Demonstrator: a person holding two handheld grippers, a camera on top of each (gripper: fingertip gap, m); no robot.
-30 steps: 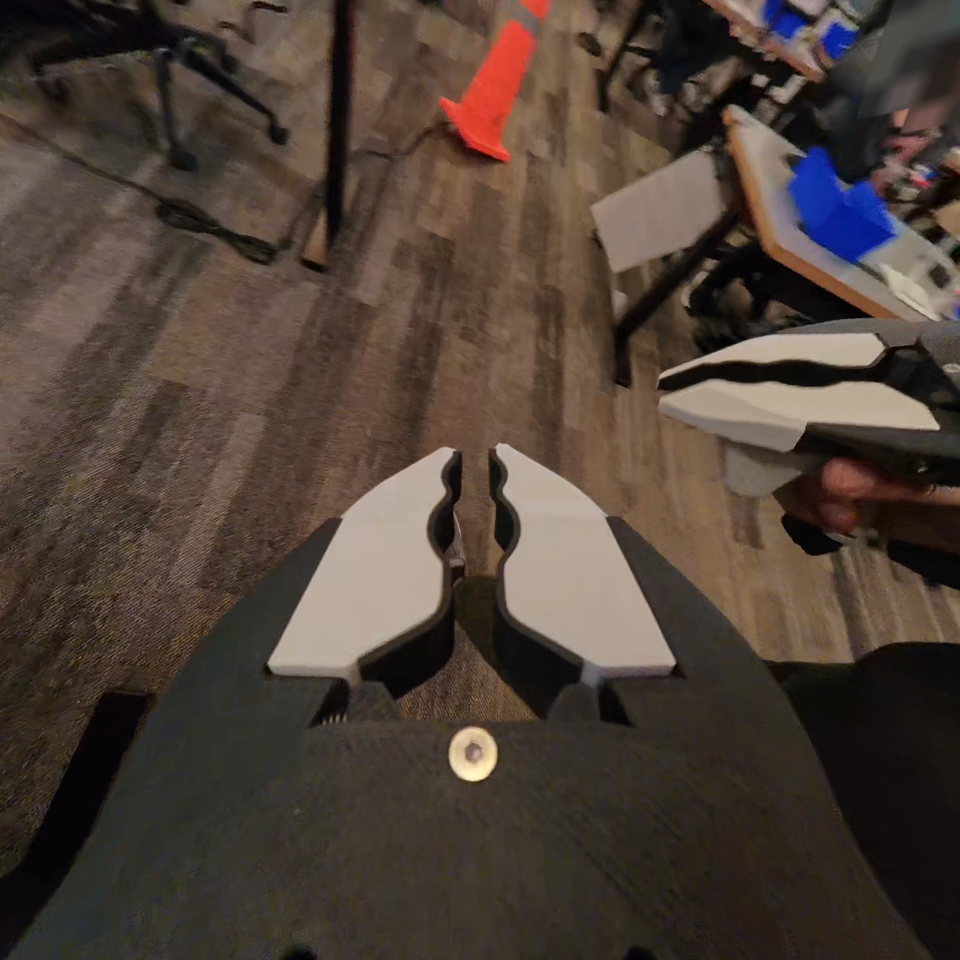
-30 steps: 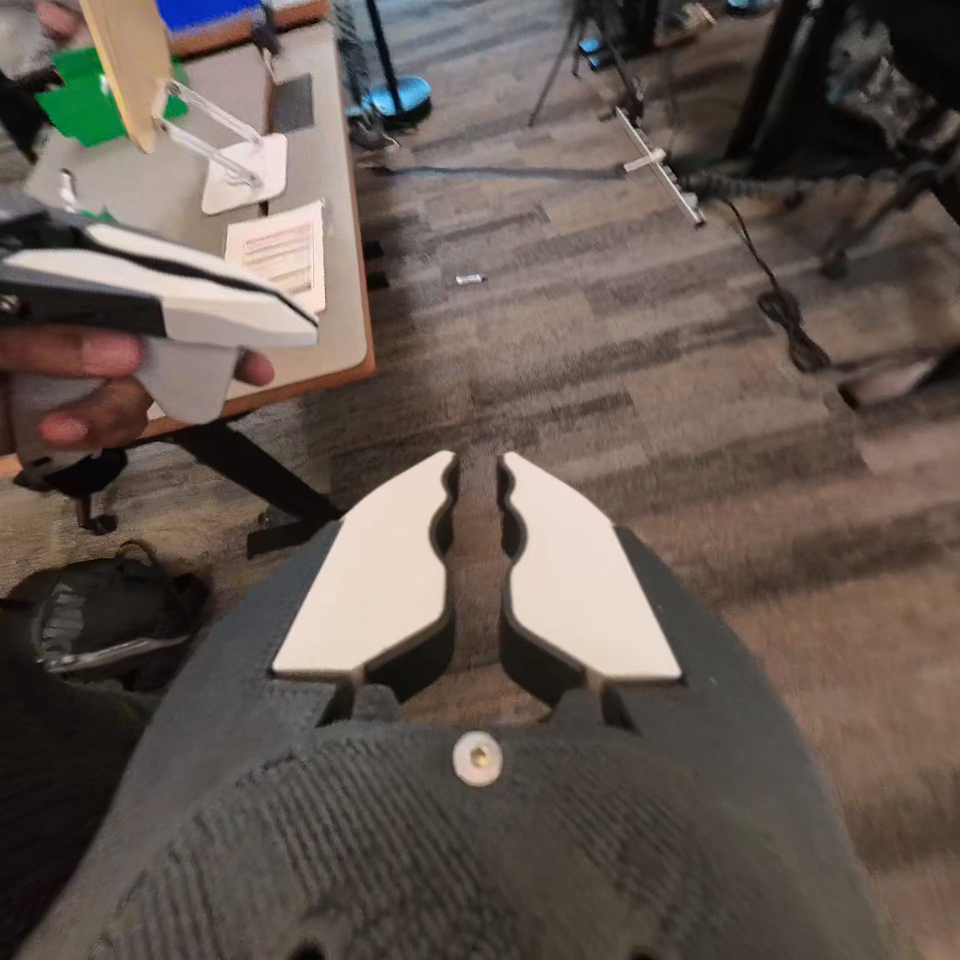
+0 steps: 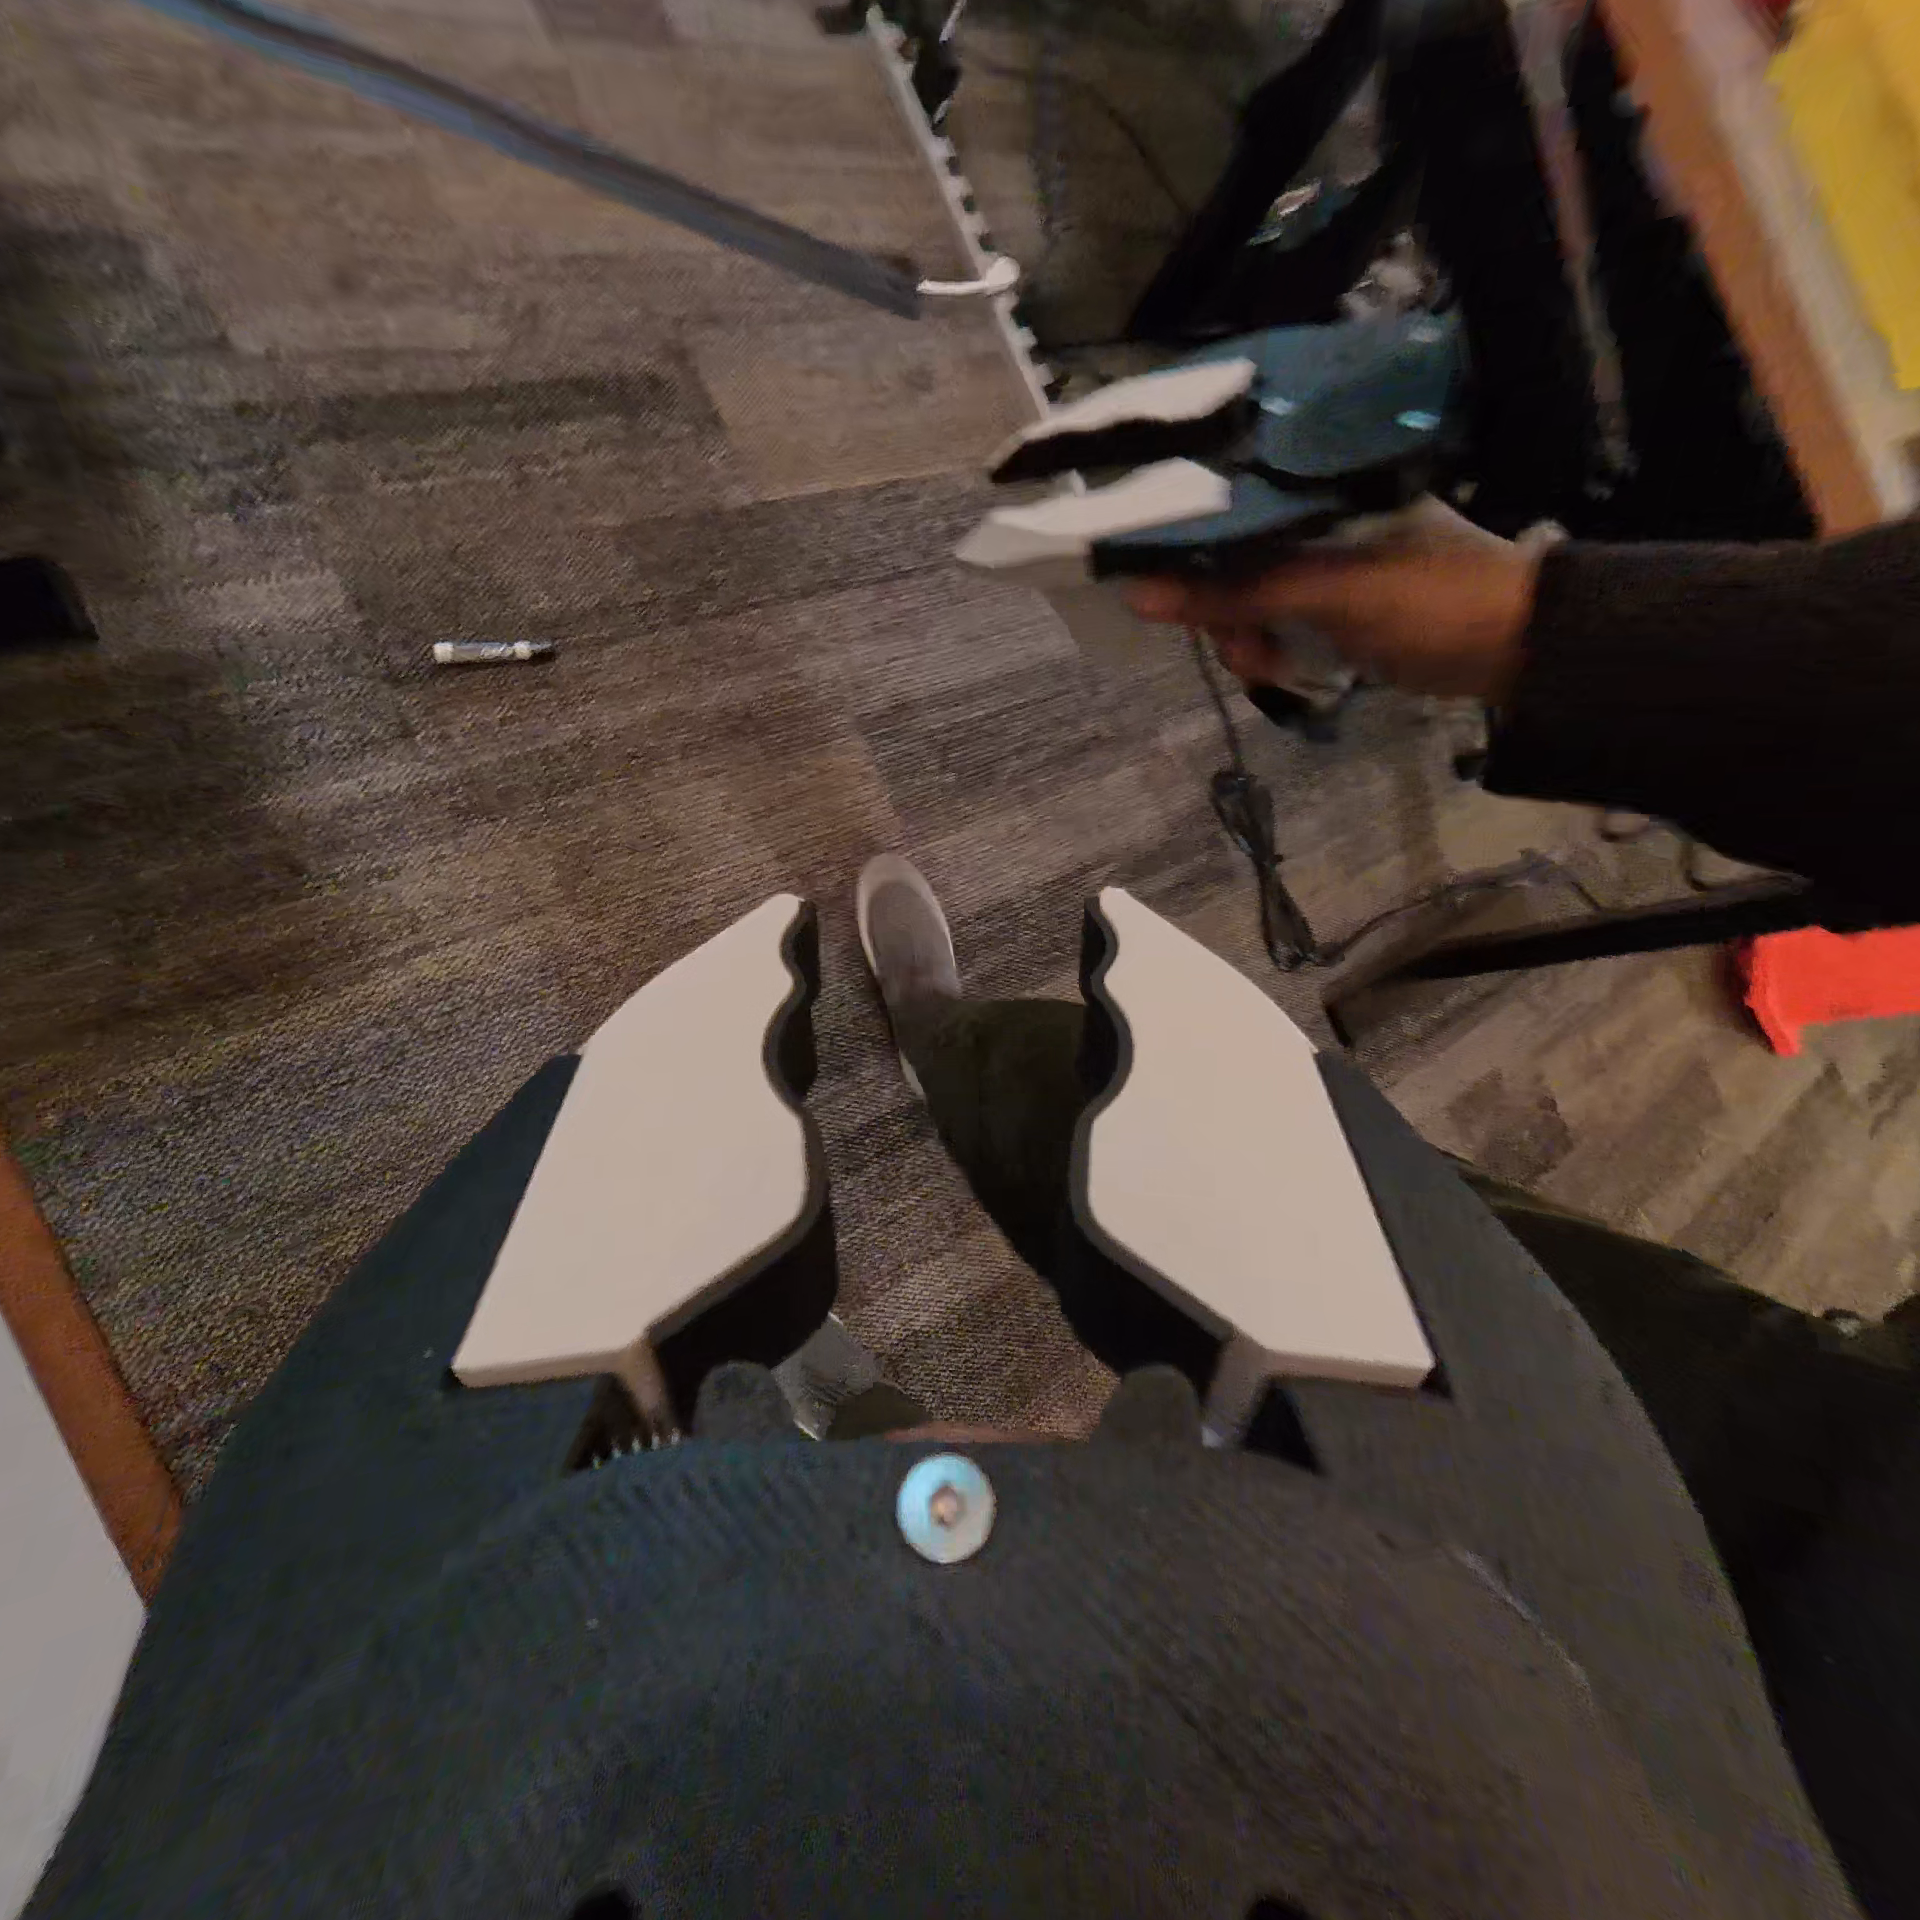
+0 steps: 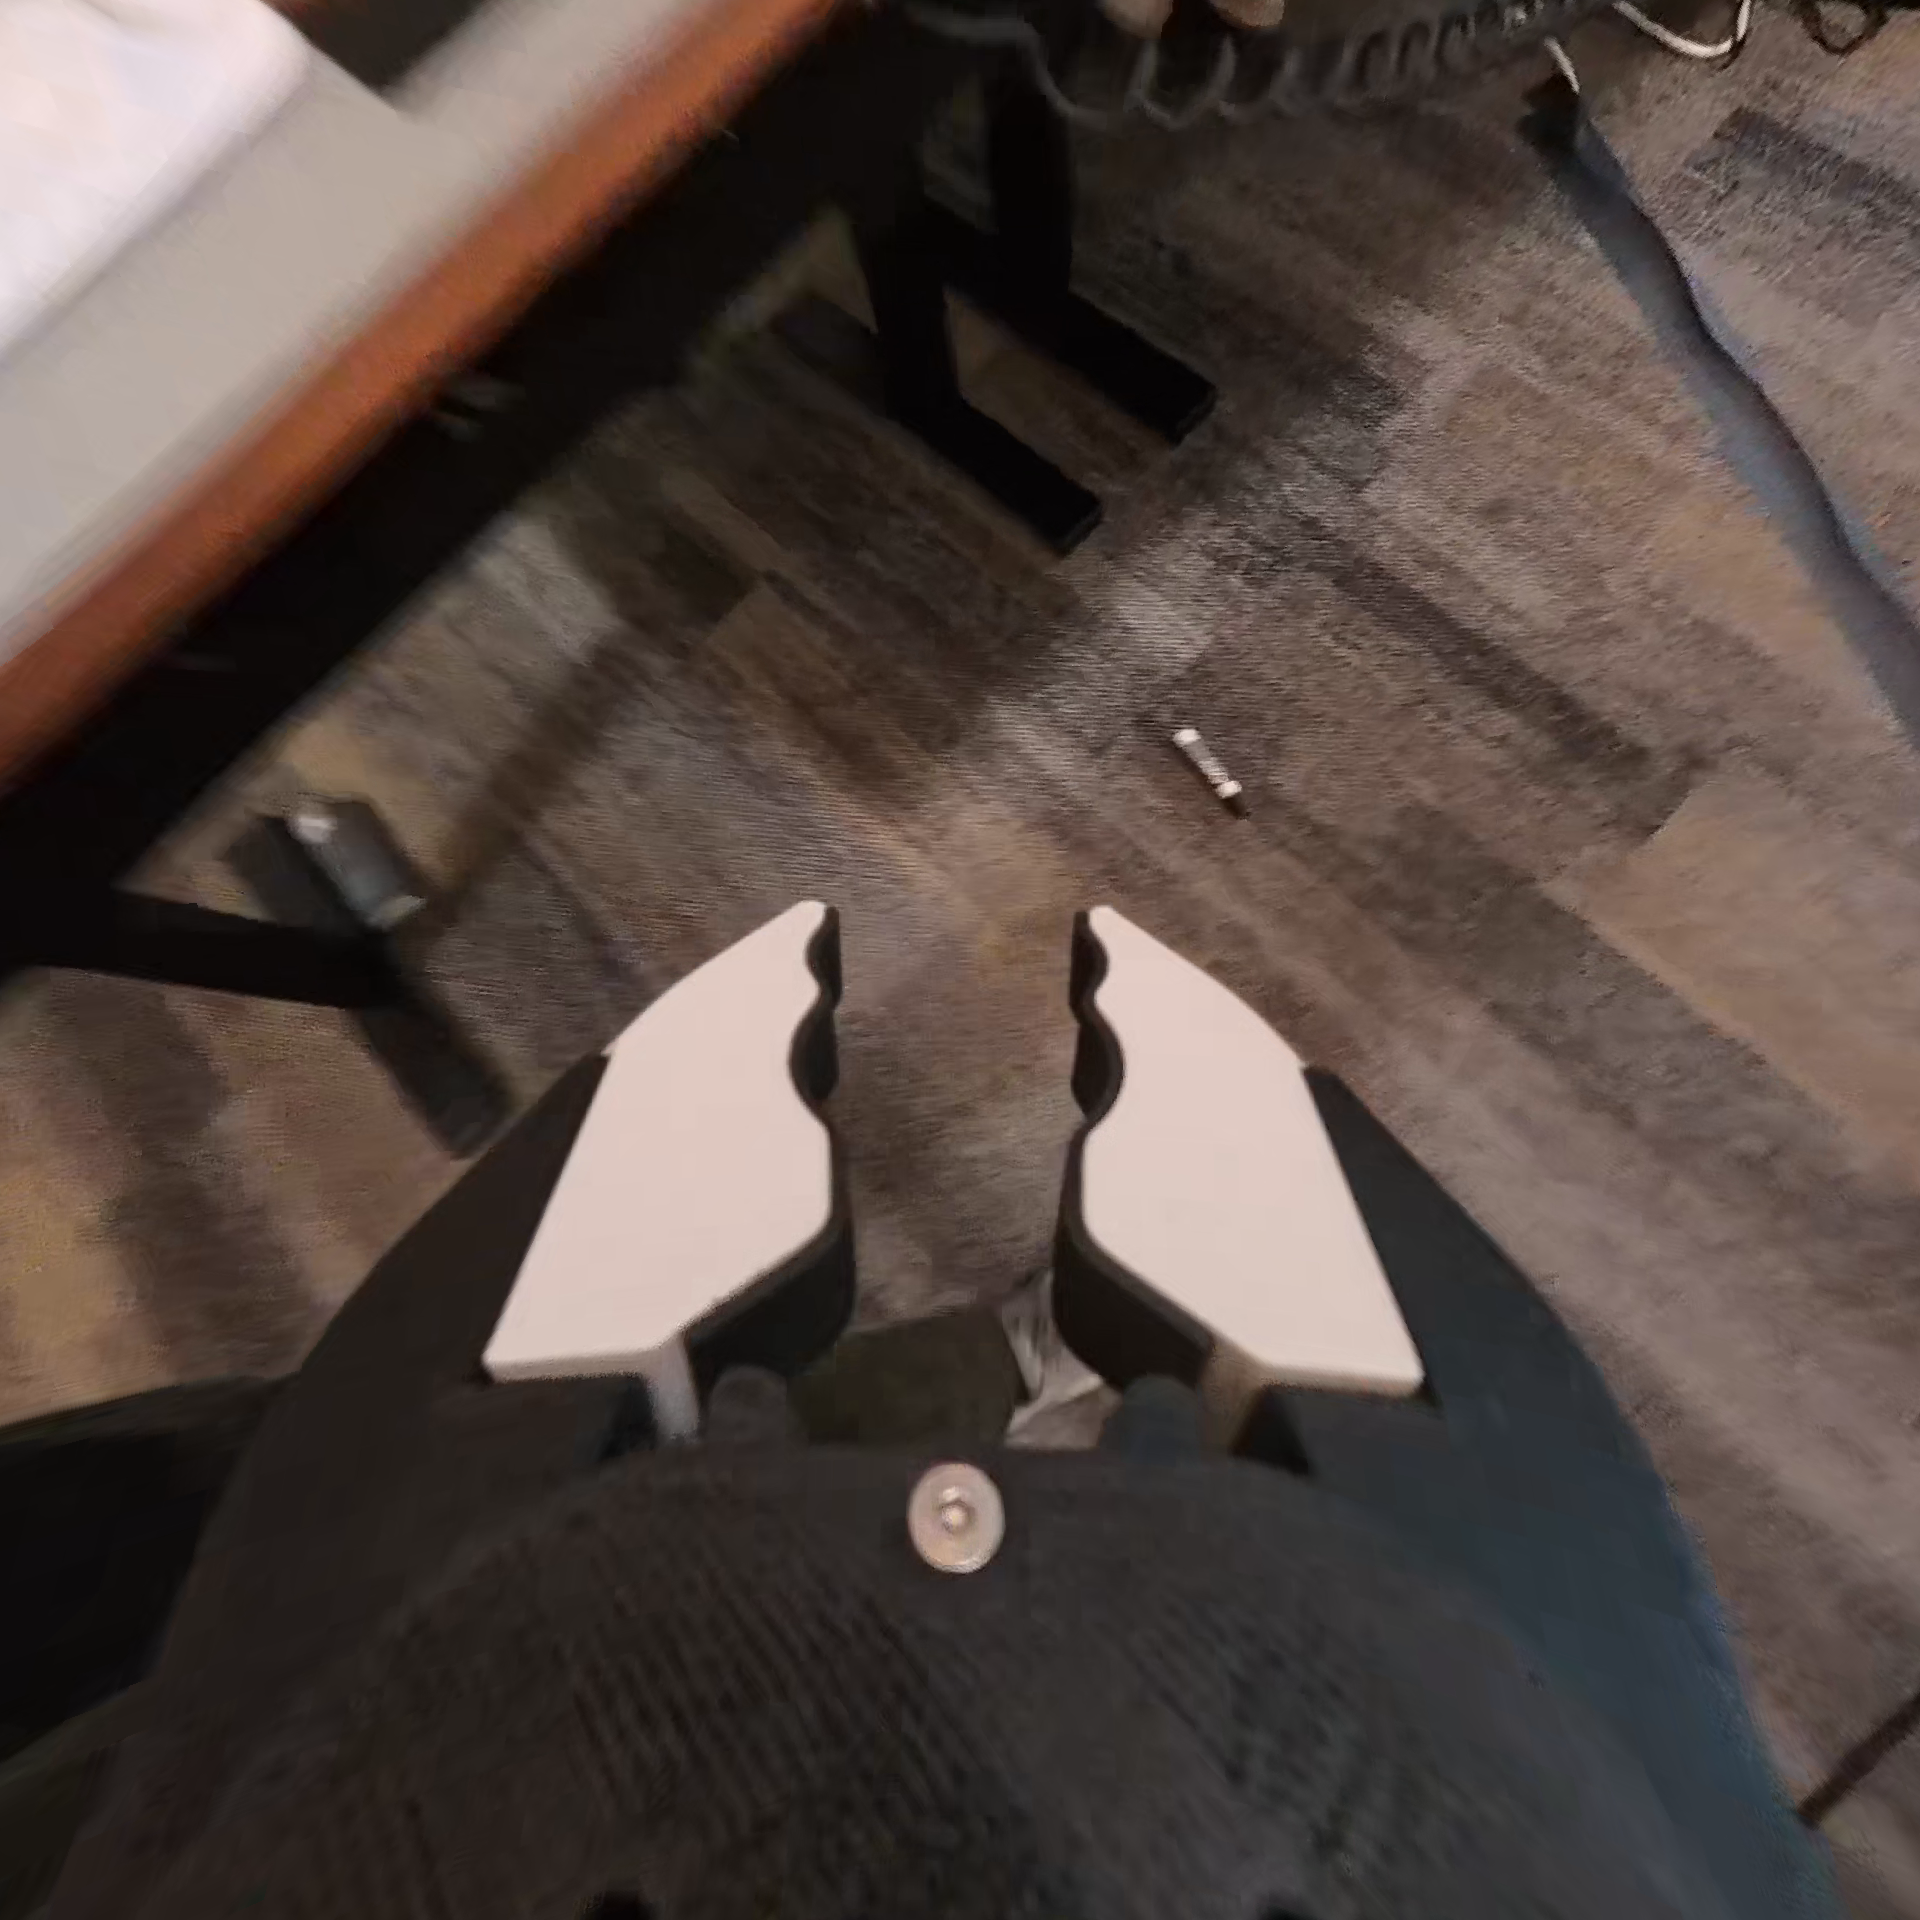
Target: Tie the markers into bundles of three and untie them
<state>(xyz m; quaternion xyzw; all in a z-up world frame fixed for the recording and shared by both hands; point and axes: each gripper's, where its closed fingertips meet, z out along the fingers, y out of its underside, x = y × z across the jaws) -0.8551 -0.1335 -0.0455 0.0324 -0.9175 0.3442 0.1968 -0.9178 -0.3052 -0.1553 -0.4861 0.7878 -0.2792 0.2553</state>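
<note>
Both grippers hung empty over grey carpet [image 4: 1455, 520].
The left gripper [image 3: 948, 914] and the right gripper [image 4: 954, 920] had their jaws apart, gripping nothing. A small marker [image 4: 1208, 773] lay on the carpet ahead; a shoe [image 3: 906, 940] showed between the left fingers.

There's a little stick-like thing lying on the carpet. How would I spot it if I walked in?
Start from the patterned grey-brown carpet beside the wood-edged table. The small marker lies flat out in the open, ahead of the right hand-held gripper. It is the only small pale thing there, white-capped with a dark tip.
</note>
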